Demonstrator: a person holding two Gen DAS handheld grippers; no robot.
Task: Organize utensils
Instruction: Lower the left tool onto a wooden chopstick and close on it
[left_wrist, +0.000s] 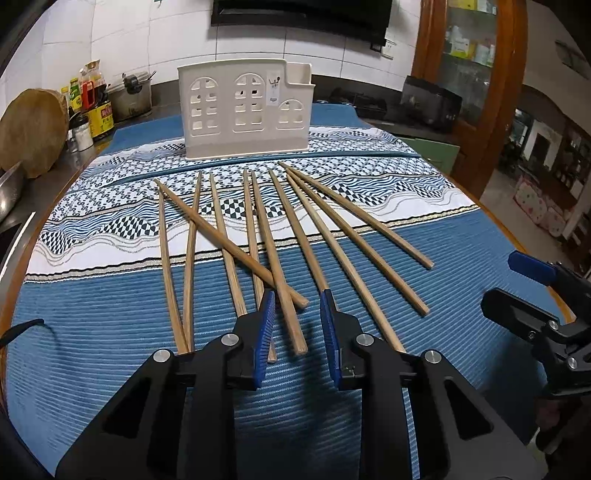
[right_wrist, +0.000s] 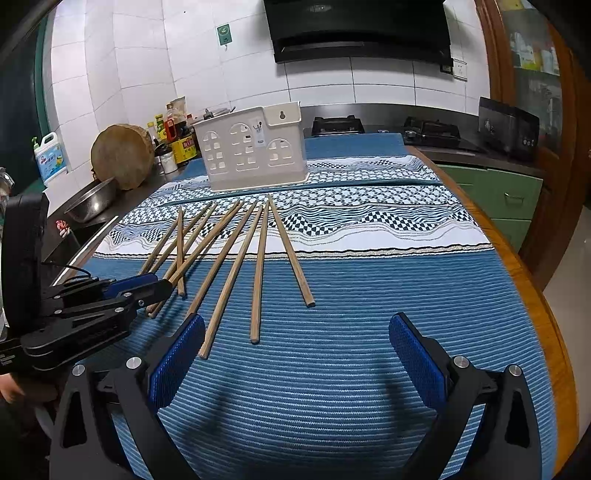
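Several wooden chopsticks (left_wrist: 266, 240) lie fanned on the blue patterned cloth (left_wrist: 461, 280); they also show in the right wrist view (right_wrist: 258, 266). A cream house-shaped utensil holder (left_wrist: 245, 109) stands upright behind them, also seen in the right wrist view (right_wrist: 255, 147). My left gripper (left_wrist: 297, 301) is partly open, its blue pads on either side of the near ends of the middle chopsticks, holding nothing. My right gripper (right_wrist: 297, 325) is wide open and empty over bare cloth, right of the chopsticks. It shows in the left wrist view (left_wrist: 532, 284) at the right edge.
A round wooden board (right_wrist: 123, 155), sauce bottles (right_wrist: 177, 136) and a metal bowl (right_wrist: 92, 201) stand left of the table. A gas stove (right_wrist: 432, 133) and a black appliance (right_wrist: 508, 127) sit behind on the counter. The table's wooden edge (right_wrist: 517, 258) runs down the right.
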